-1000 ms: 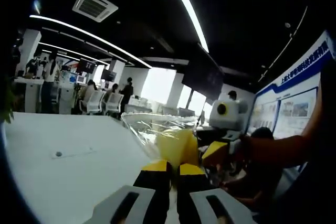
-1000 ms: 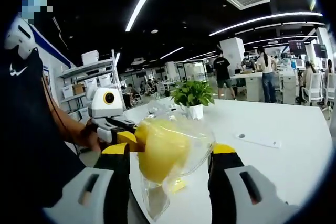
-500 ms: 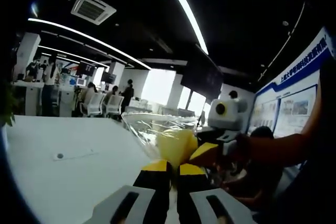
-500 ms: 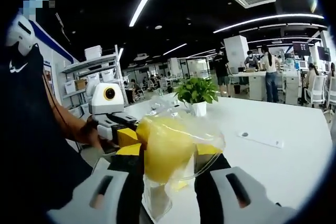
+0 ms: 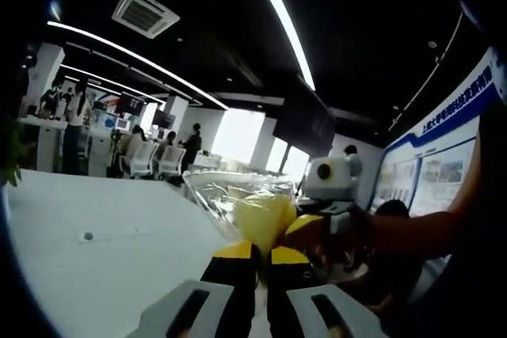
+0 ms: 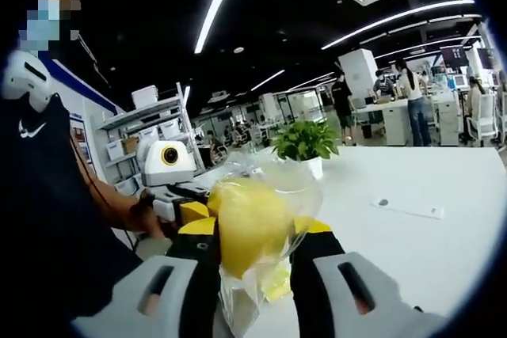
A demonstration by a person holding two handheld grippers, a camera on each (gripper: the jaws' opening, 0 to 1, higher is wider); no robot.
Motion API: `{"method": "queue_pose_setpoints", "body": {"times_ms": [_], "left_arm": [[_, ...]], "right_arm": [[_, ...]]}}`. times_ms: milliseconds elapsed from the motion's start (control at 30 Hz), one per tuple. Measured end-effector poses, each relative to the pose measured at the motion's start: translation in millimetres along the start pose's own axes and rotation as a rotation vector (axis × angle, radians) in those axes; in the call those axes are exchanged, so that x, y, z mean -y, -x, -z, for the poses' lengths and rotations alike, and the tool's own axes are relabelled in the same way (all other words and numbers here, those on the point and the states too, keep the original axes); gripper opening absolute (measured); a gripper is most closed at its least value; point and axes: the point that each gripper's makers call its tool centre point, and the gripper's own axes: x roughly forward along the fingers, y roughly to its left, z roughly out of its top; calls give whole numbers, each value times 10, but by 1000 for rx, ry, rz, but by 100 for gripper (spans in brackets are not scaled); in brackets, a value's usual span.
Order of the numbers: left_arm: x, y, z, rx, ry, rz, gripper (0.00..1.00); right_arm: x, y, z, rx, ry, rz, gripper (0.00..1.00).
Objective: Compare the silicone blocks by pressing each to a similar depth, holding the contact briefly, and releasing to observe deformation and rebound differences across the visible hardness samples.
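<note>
1. So right now the yellow silicone block is up in the air inside a clear plastic bag, held above the white surface, not resting on it.

2. The right claw has both jaws pressed in against the block through the bag, one on each side. Looks like a proper squeeze, and the block bulges up above the jaws. I'd say this is the press or hold part of the routine.

3. The left claw has its yellow tips drawn together, pinching the bag just below the block. Can't tell how much plastic is actually between them, it's too crumpled, but it seems to be steadying the bag.

4. Progress-wise: I only see this one yellow sample anywhere, no other blocks on the surface. So my guess is we're mid-way through one sample, with the release and rebound check to come. Whether other hardnesses got done, no idea from these.

5. View differences:
   - the right gripper view gives you the squeeze itself, plus the left claw coming in from the left, and a potted plant on the surface
   - the left gripper view shows the right claw from the far side, clamped against the block, with the person's forearm behind it, plus a wall poster
</note>
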Motion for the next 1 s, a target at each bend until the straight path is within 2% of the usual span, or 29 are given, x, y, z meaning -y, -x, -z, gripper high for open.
{"method": "queue_pose_setpoints", "body": {"times_ms": [267,500,667,700,967,1000], "left_arm": [[8,6,27,-17,-24,-2,1],[-9,-10,44,-36,-64,-22,2],[-26,-14,41,-38,-70,-30,3],[-26,-15,44,-40,-67,-28,4],[-25,-7,53,-39,-70,-28,7],[-32,-6,48,-36,-67,-31,7]], "right_arm": [[-77,-1,37,-40,21,-22,17],[-85,11,55,-43,40,5,11],[-89,28,55,-35,25,14,6],[-96,30,73,-46,-14,17,5],[-107,24,57,-69,3,24,0],[-95,16,49,-78,-36,42,0]]}}
